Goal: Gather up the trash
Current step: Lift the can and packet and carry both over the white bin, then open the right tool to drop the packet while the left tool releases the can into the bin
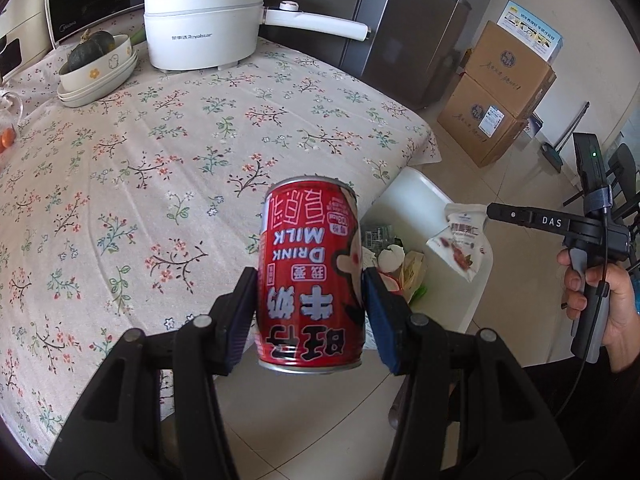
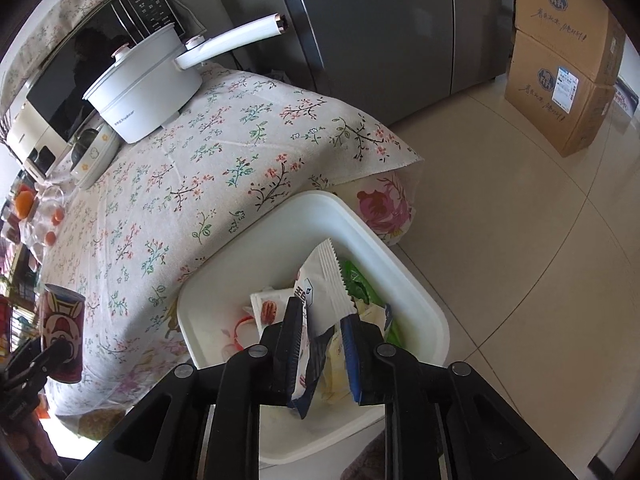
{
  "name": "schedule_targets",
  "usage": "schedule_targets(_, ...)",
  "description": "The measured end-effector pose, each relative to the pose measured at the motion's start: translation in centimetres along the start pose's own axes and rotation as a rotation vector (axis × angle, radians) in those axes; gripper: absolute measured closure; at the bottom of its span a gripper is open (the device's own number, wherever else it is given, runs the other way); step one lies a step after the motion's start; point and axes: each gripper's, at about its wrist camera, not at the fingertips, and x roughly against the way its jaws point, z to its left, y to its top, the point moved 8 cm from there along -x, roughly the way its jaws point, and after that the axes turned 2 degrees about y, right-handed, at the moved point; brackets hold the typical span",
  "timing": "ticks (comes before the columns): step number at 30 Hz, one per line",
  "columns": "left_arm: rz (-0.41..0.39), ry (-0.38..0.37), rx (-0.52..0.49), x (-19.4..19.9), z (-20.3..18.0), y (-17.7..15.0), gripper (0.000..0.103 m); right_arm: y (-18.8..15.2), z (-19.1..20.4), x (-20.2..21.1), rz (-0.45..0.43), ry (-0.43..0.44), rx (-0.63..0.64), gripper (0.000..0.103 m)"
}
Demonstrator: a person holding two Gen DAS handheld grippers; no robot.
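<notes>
Kitchen corner with tiled floor [image 2: 500, 240] and a table under a floral tablecloth [image 1: 168, 152]; a white plastic bin [image 2: 404, 280] stands on the floor just beside the table's edge. Right gripper [image 2: 320, 344]: jaws parted, a crinkled white snack wrapper [image 2: 324, 280] with a serrated edge standing loosely between them above the bin; whether either pad touches it cannot be told. Left gripper [image 1: 310, 316]: dark blue ribbed pads pressing both sides of a red milk can [image 1: 310, 276], a rigid, glossy metal cylinder held upside down by its label, over the table's edge and near the bin. Judged step: dropping the wrapper, then the can. For a clean drop, the right jaws should spread further while centred over the opening, since light foil may cling or drift; the can, smooth and heavy, should be carried fully above the bin before release. Other wrappers [image 2: 360, 292] already lie inside. Beyond: a white enamel-look pot [image 1: 200, 20] with long handle, stacked bowls [image 1: 100, 76], cardboard boxes [image 1: 496, 108].
</notes>
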Motion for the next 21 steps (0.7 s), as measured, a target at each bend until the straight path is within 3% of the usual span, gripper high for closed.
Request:
schedule_targets(3,0.003,-0.010,-0.011,-0.2,-0.5,0.0,0.049,0.0,-0.2,0.9,-0.022,0.009,-0.020,0.057)
schedule_targets(16,0.034,-0.086,-0.124,-3.6,-6.9,0.7,0.049,-0.3,-1.9,2.1,-0.040,-0.014,-0.021,0.053)
schedule_targets(21,0.011,-0.107,-0.179,-5.2,-9.4,1.5,0.049,-0.4,-2.8,2.5,-0.043,-0.023,-0.037,0.053)
